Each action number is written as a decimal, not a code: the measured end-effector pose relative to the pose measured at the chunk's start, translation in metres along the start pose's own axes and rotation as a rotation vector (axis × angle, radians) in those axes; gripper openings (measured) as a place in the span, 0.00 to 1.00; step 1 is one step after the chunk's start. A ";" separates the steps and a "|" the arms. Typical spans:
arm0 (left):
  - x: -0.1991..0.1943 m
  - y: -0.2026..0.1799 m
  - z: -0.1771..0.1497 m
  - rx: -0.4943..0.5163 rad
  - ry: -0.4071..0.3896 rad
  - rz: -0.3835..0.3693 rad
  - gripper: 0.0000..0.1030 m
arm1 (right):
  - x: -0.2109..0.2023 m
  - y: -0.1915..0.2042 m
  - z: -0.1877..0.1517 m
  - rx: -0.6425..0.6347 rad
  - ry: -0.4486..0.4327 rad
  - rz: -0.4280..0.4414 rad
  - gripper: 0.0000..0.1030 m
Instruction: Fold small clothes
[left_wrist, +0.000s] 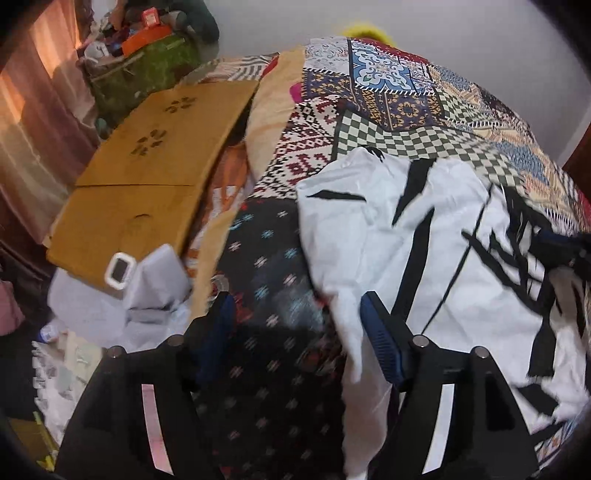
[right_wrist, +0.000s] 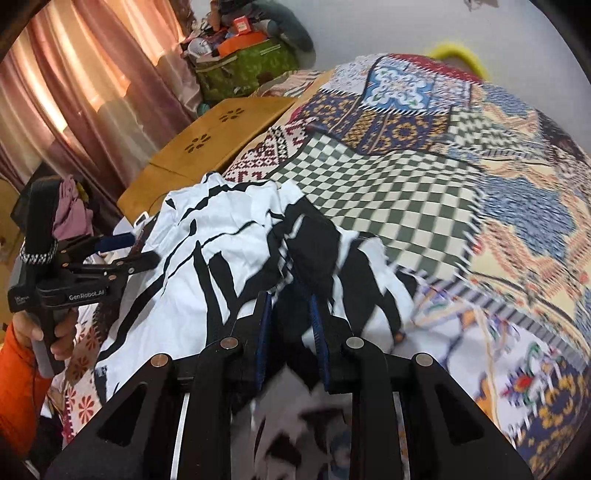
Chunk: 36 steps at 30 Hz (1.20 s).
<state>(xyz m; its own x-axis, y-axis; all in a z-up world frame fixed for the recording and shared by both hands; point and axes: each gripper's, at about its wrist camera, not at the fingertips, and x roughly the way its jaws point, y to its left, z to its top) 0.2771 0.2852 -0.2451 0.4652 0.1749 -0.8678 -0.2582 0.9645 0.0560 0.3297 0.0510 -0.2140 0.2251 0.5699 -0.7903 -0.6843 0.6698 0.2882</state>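
A small white garment with black streaks (left_wrist: 436, 258) lies rumpled on the patchwork bedspread (left_wrist: 388, 99). My left gripper (left_wrist: 295, 306) is open at the garment's left edge; its right finger (left_wrist: 380, 332) touches the cloth and nothing sits between the jaws. In the right wrist view the same garment (right_wrist: 229, 240) is spread ahead. My right gripper (right_wrist: 291, 306) has its jaws narrowed around a black-and-white fold of the garment. The left gripper (right_wrist: 129, 254) shows at the garment's far left edge, held by a hand.
A wooden folding table (left_wrist: 147, 162) lies left of the bed. A green bag piled with items (left_wrist: 144, 70) stands behind it by pink curtains (right_wrist: 85, 85). A yellow object (right_wrist: 458, 51) sits at the bed's far end.
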 end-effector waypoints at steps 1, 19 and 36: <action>-0.007 0.001 -0.004 0.008 -0.006 0.021 0.69 | -0.007 0.001 -0.002 0.005 -0.012 -0.010 0.19; -0.305 -0.055 -0.054 0.052 -0.608 -0.115 0.69 | -0.260 0.104 -0.053 -0.090 -0.564 0.049 0.25; -0.403 -0.103 -0.178 0.004 -0.832 -0.085 0.92 | -0.334 0.165 -0.155 -0.142 -0.778 -0.124 0.80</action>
<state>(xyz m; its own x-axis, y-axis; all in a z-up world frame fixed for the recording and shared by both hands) -0.0342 0.0802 0.0107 0.9568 0.1892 -0.2210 -0.1918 0.9814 0.0097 0.0339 -0.1026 0.0138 0.6890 0.6985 -0.1931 -0.6922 0.7133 0.1102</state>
